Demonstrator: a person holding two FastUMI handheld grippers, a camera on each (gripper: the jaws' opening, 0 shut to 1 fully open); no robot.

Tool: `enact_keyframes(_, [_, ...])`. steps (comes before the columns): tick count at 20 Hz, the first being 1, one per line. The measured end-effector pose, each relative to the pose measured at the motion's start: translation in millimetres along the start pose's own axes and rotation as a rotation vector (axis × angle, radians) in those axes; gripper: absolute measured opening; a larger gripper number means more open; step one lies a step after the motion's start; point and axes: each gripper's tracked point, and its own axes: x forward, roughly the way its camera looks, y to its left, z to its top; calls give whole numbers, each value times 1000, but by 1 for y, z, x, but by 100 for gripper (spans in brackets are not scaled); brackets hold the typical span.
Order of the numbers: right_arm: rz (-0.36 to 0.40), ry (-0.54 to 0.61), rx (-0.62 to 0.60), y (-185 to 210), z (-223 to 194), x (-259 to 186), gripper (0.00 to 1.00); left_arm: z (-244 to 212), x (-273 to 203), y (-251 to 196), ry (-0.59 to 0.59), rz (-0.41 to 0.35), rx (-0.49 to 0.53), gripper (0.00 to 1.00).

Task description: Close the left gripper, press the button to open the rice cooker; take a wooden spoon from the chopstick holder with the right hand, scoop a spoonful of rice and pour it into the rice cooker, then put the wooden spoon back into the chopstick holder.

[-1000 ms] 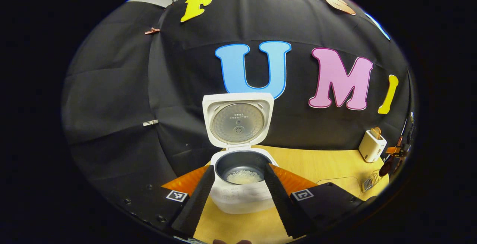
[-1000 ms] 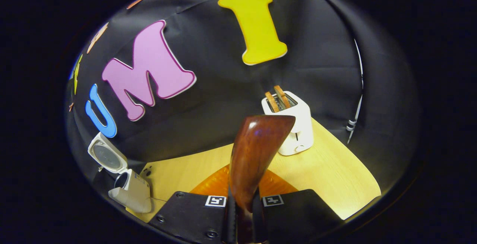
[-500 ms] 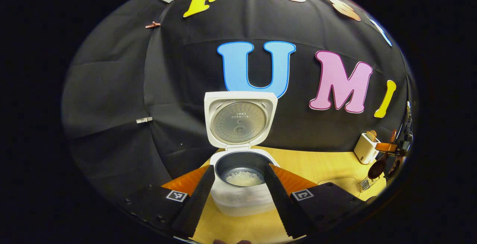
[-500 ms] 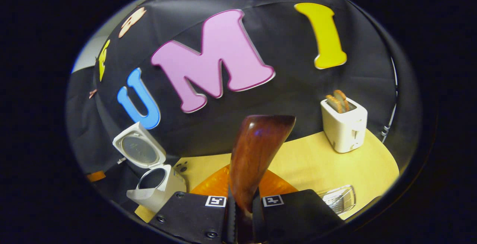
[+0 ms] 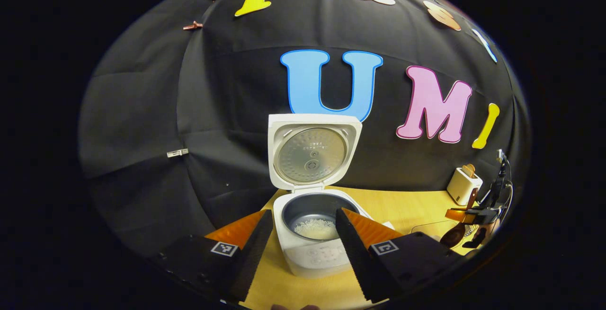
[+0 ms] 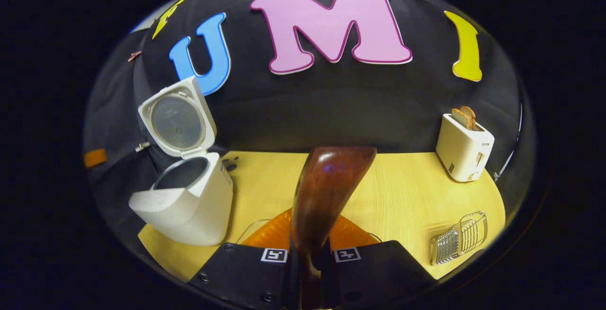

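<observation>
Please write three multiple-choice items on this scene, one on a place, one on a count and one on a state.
1. Where does the toaster stand?
A. on the table, by the booth's wall
B. inside the rice cooker
C. on the cooker's lid

2. How many slices of toast stick out of the toaster?
A. none
B. two
C. five

3. What state is the rice cooker in?
A. lid shut
B. lid up, pot bare
C. lid up, rice in the pot

Answers:
1. A: in the right gripper view it sits at the table's far right edge, before the cloth.
2. B: two brown slices show at its top.
3. C: in the left gripper view the lid stands upright and white grains lie in the pot.
</observation>
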Motion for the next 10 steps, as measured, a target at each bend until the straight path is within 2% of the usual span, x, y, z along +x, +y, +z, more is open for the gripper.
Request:
enact_keyframes(4, [-74,26,-27,-12,-23,6,20,6,9,4,-10,-31,21,87])
enact_keyframes(10, [-109,107,-88,-24,-54,-14,21,1,16,2,-11,-58,-8,87])
